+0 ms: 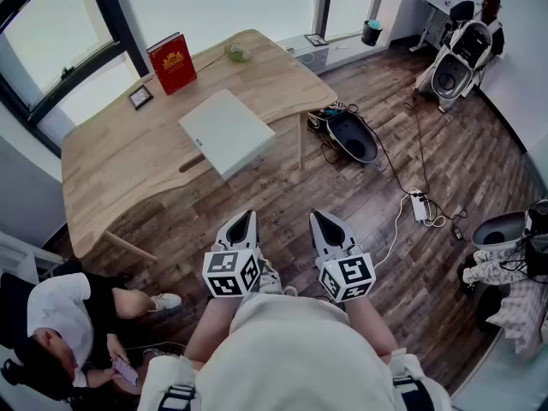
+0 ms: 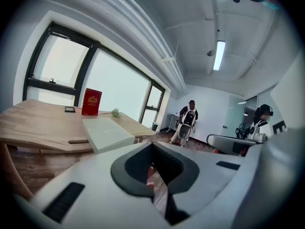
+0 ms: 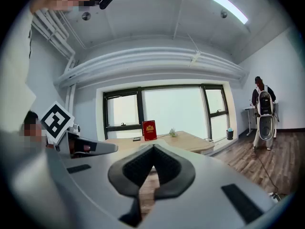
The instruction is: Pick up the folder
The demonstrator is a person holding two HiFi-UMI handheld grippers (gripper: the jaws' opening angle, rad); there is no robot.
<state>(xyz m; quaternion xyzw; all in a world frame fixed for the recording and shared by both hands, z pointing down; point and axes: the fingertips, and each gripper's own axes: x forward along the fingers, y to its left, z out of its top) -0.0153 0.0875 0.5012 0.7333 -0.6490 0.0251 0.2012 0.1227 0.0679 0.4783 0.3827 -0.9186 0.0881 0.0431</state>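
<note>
The operator's torso (image 1: 291, 358) occupies the 6 o'clock edge of the head view. Directly ahead of it, two hand-held grippers sit side by side above the wooden floor (image 1: 402, 144): one left gripper (image 1: 243, 216) and one right gripper (image 1: 323, 216). Each carries one marker cube and points toward 12 o'clock. In each gripper's own view the jaw tips meet, with nothing between them. Both grippers are closed and empty.

One person (image 1: 51, 332) sits on the floor at 8 o'clock.

One folder (image 1: 227, 133), pale and flat, lies on the near side of the single wooden table (image 1: 111, 161). Its near corner projects past the table edge. The folder is at 12 o'clock from the left gripper and between 10 and 11 o'clock from the right gripper. It is well apart from both.

Farther back on the table are one small picture frame (image 1: 140, 97), one red book (image 1: 172, 62) standing upright, and one small plant (image 1: 237, 53).

A second person (image 1: 490, 7) is in the far corner at 2 o'clock.
</note>
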